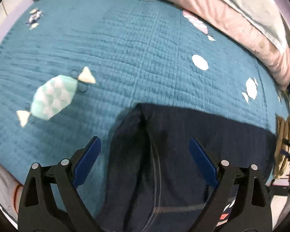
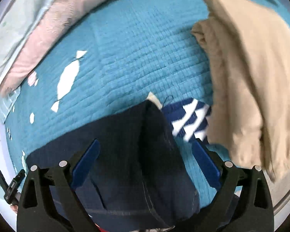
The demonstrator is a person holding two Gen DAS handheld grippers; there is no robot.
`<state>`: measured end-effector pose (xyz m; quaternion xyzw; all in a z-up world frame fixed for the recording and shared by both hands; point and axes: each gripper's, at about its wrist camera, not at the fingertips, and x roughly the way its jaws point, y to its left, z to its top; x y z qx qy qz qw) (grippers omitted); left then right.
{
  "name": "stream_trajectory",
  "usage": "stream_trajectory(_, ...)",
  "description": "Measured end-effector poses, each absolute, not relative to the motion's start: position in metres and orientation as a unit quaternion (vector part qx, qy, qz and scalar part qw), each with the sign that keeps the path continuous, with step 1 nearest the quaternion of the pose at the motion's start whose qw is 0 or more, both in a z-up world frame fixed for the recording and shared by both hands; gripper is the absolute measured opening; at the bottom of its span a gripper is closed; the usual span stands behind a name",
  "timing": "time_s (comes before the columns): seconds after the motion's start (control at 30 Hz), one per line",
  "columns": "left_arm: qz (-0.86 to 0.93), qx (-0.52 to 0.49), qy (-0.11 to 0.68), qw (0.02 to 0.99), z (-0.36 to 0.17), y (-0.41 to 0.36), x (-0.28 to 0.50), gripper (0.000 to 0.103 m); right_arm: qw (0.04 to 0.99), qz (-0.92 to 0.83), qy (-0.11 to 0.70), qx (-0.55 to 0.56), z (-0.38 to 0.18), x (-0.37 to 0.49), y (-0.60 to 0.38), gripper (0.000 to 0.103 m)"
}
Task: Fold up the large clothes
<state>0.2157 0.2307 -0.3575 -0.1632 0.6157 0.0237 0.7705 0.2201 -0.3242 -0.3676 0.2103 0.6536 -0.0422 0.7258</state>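
Note:
A dark navy garment [image 1: 164, 154] lies folded on the teal quilted bedspread [image 1: 125, 48], its upper left corner under my left gripper [image 1: 145, 145]. That gripper is open, blue fingers [image 1: 87, 160] spread wide above the cloth, touching nothing. The right wrist view has the same navy garment [image 2: 125, 154] with its right corner peaked between the fingers of my right gripper [image 2: 145, 147], which is open too and hangs above the cloth. A pale stitched seam runs down the navy fabric in both views.
A beige garment [image 2: 245, 77] lies bunched at the right, over a navy-and-white patterned patch [image 2: 191, 119]. A pink pillow [image 1: 232, 23] and a pale sheet run along the far side of the bed. Candy-shaped patches [image 1: 54, 96] dot the bedspread. The bed's edge is near, below both grippers.

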Motion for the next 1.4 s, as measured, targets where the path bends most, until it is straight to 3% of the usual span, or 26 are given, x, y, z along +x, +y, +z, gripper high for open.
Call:
stream_trajectory(0.3,0.052,-0.198,0.659,0.723,-0.406,0.235,0.246,0.092,0.696,-0.031,0.675,0.242,-0.409,0.249,-0.328,0.091)
stream_trajectory(0.33,0.055,-0.19,0.653,0.731,-0.404,0.233,0.245,0.088,0.701,-0.045,0.674,0.228,-0.409,0.249,-0.325,0.081)
stream_trajectory(0.37,0.046,-0.175,0.65,0.738,-0.401,0.227,0.244,0.08,0.707,-0.042,0.668,0.23,-0.408,0.248,-0.323,0.054)
stream_trajectory(0.4,0.039,-0.166,0.648,0.742,-0.397,0.222,0.243,0.064,0.71,-0.028,0.661,0.243,-0.405,0.247,-0.32,0.043)
stream_trajectory(0.43,0.029,-0.173,0.648,0.741,-0.394,0.218,0.242,0.043,0.714,-0.029,0.658,0.237,-0.402,0.246,-0.317,0.035)
stream_trajectory(0.57,0.047,-0.176,0.652,0.736,-0.387,0.215,0.243,0.027,0.735,-0.032,0.646,0.206,-0.386,0.241,-0.307,0.017)
stream_trajectory(0.73,0.03,-0.242,0.627,0.74,-0.371,0.235,0.229,0.024,0.752,-0.016,0.616,0.235,-0.358,0.223,-0.319,0.015)
stream_trajectory(1.07,0.012,-0.272,0.556,0.785,-0.311,0.237,0.217,0.023,0.783,-0.01,0.574,0.237,-0.304,0.216,-0.309,0.012)
stream_trajectory(1.33,-0.003,-0.276,0.521,0.808,-0.274,0.237,0.258,0.023,0.807,0.005,0.538,0.243,-0.261,0.262,-0.308,0.012)
stream_trajectory(1.4,0.003,-0.261,0.521,0.813,-0.27,0.235,0.277,0.026,0.813,0.011,0.535,0.229,-0.255,0.283,-0.304,0.017)
